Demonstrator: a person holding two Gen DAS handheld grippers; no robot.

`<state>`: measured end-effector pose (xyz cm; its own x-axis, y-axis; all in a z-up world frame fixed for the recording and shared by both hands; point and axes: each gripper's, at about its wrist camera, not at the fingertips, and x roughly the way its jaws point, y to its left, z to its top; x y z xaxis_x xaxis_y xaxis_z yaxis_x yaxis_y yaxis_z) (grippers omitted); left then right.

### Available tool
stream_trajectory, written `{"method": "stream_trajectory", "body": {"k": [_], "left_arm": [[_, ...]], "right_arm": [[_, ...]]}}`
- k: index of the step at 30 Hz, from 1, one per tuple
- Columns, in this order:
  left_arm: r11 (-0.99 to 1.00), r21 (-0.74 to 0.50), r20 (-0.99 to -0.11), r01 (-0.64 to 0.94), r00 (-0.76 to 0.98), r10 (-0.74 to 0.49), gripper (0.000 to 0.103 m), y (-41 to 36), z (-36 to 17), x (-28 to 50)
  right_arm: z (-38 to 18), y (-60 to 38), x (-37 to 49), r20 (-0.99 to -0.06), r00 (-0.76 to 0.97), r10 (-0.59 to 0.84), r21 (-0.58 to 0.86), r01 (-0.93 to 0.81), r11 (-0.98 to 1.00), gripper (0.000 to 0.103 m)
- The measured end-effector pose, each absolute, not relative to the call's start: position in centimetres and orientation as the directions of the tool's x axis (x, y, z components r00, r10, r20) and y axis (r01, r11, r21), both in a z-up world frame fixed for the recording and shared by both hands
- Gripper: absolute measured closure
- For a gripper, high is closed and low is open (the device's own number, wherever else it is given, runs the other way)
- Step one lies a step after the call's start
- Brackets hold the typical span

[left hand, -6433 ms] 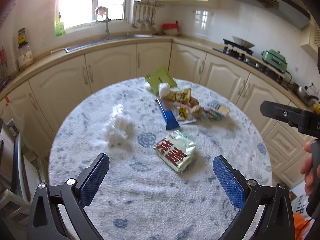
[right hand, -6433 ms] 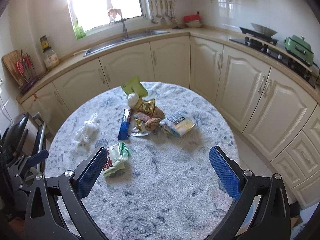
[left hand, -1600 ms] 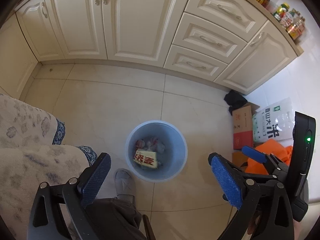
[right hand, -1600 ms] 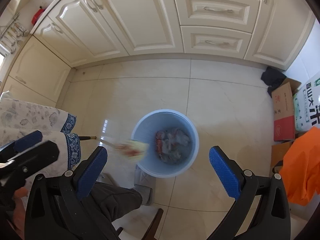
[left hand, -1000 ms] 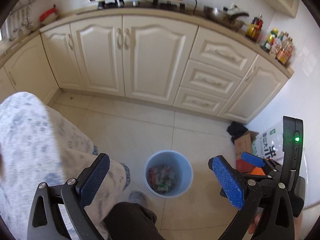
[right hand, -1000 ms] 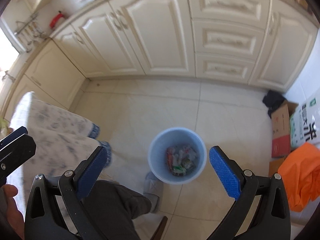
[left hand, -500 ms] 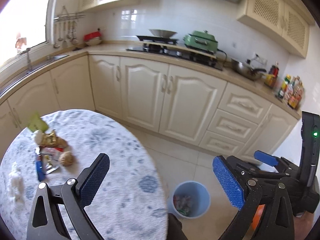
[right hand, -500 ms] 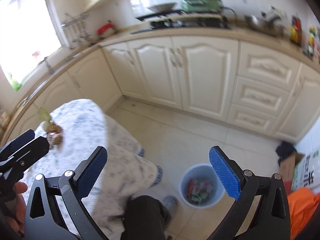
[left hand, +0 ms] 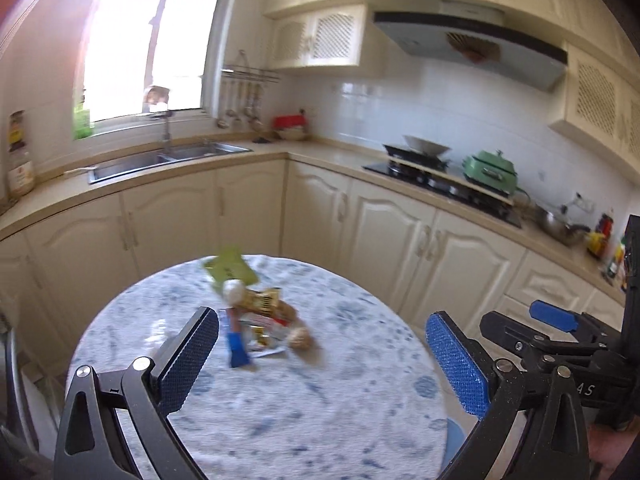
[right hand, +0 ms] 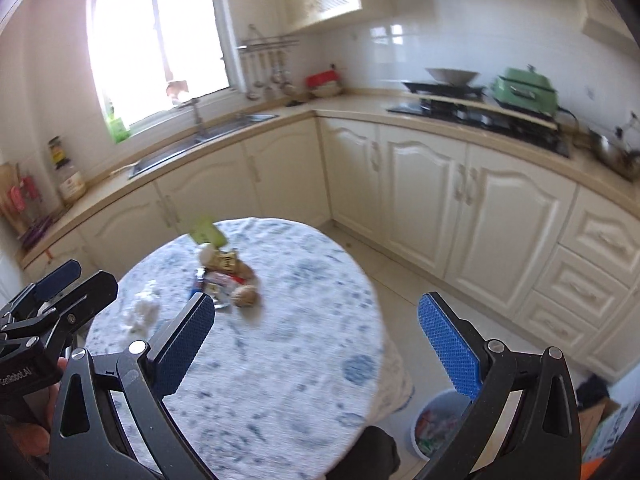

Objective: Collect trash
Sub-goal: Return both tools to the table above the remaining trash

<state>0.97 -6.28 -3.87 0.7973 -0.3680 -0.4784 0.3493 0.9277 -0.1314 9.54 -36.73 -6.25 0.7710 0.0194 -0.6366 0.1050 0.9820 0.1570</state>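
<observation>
A heap of trash lies at the far side of the round table (left hand: pixel 280 412): a green packet (left hand: pixel 230 268), a white ball (left hand: pixel 234 291), a golden wrapper (left hand: pixel 262 302), a blue wrapper (left hand: pixel 237 344) and a brown lump (left hand: pixel 300 337). In the right wrist view a crumpled white tissue (right hand: pixel 144 310) lies left of the same heap, near the brown lump (right hand: pixel 245 295). My left gripper (left hand: pixel 320 320) hovers open and empty over the near table. My right gripper (right hand: pixel 316 300) is also open and empty. The blue bin (right hand: pixel 438 424) stands on the floor at the right, holding wrappers.
Cream cabinets and a counter with a sink (left hand: pixel 168 158) and stove (right hand: pixel 472 114) curve behind the table. In the left wrist view the right gripper's body (left hand: pixel 552 320) is beside the table's right edge. A cardboard box (right hand: pixel 600 436) sits past the bin.
Both views have swung up from the bin on the floor back over the table. The red-and-white packet and a yellow packet, on the table earlier, are gone from it.
</observation>
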Motion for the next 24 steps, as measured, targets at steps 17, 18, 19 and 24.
{"method": "stream_trajectory", "body": {"k": [17, 18, 19, 24], "left_arm": [[0.987, -0.13, -0.542, 0.091, 0.827, -0.148, 0.001, 2.5, -8.0, 0.2], [0.988, -0.131, -0.553, 0.082, 0.821, -0.141, 0.001, 2.6, -8.3, 0.8], [0.989, -0.132, -0.563, 0.073, 0.816, -0.135, 0.001, 2.6, -8.6, 1.5], [0.992, -0.121, -0.619, 0.044, 0.778, -0.11, 0.001, 2.2, -10.2, 6.9]], "right_arm": [[-8.4, -25.7, 16.0, -0.677, 0.722, 0.144, 0.1, -0.104, 0.99, 0.0], [-8.9, -25.5, 16.5, -0.684, 0.715, 0.144, 0.098, -0.106, 0.99, 0.0], [-9.6, -25.1, 17.2, -0.698, 0.701, 0.144, 0.096, -0.108, 0.989, 0.0], [-12.4, -24.5, 19.7, -0.747, 0.649, 0.145, 0.097, -0.11, 0.989, 0.0]]}}
